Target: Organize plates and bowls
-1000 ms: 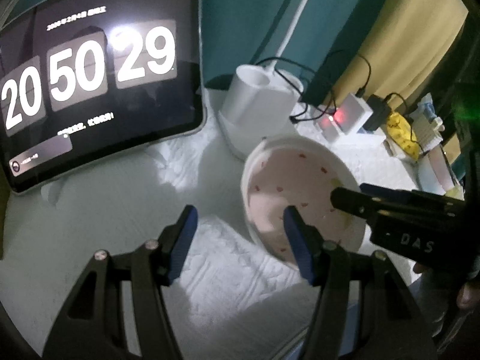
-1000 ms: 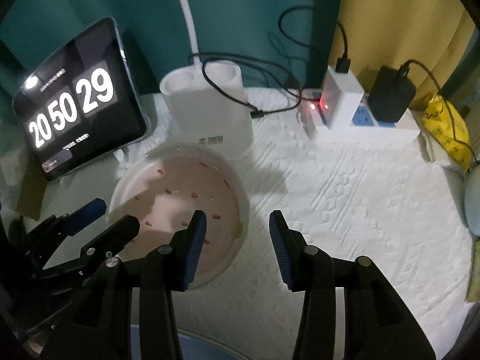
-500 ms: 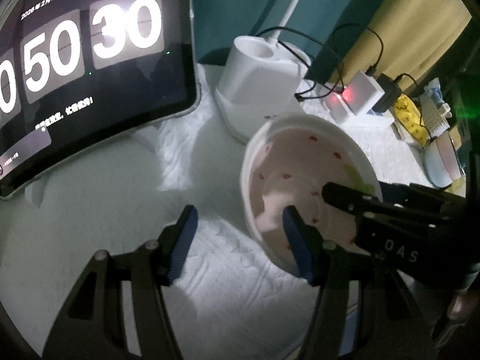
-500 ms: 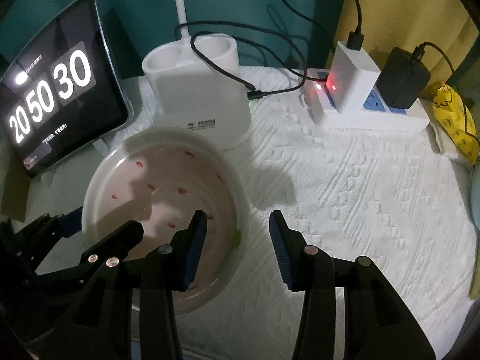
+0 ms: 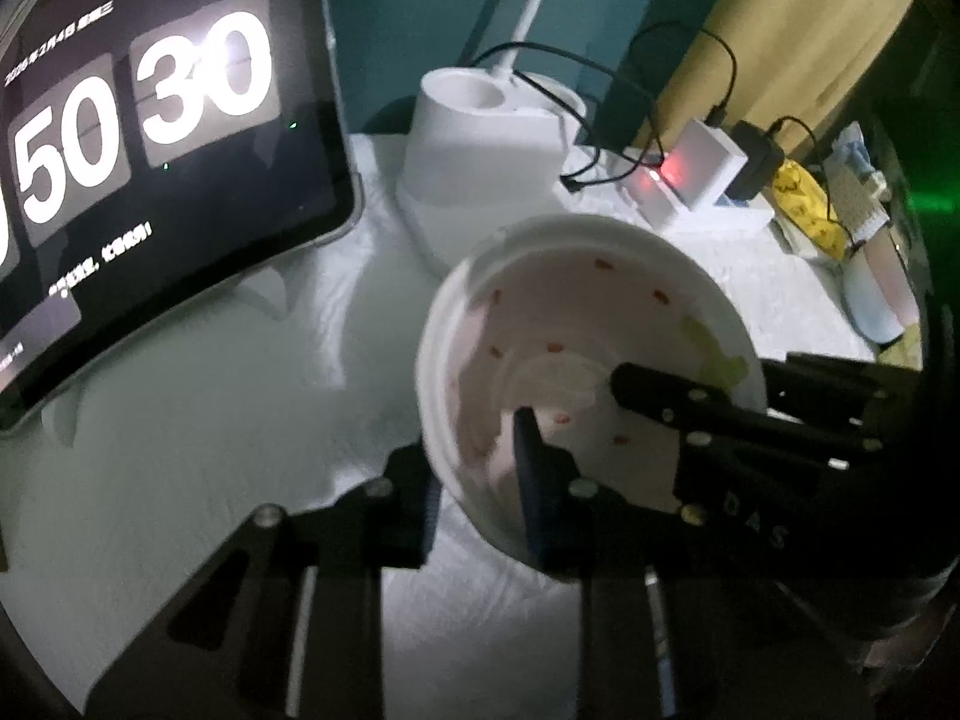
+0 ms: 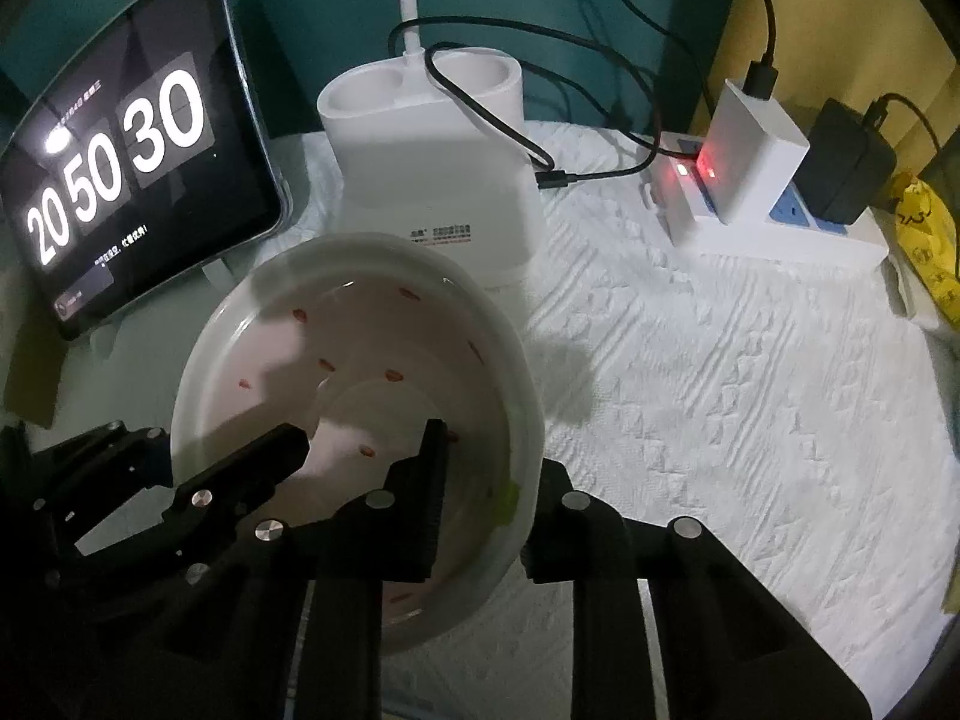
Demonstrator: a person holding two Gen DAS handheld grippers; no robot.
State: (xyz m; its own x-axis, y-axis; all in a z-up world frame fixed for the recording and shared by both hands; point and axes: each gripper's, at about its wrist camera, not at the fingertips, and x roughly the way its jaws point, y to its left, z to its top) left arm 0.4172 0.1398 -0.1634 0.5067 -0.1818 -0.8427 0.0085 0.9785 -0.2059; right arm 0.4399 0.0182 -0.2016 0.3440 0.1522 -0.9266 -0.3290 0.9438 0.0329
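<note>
I have the bowl [image 6: 360, 396] pinched at opposite rims by my left gripper [image 5: 474, 480] and right gripper [image 6: 480, 504], tilted above the white cloth [image 6: 720, 390], so I judge sorting barely begun, with its destination out of view.

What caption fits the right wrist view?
Both grippers, right gripper and left gripper, clamp opposite rims of a red-speckled bowl on white cloth.

Both wrist views look down close over the white-clothed table [image 6: 720, 390] toward its back edge, the left from the left, sharing the bowl [image 5: 576, 324], clock tablet [image 6: 126, 180] and lamp base [image 5: 480, 144].
</note>
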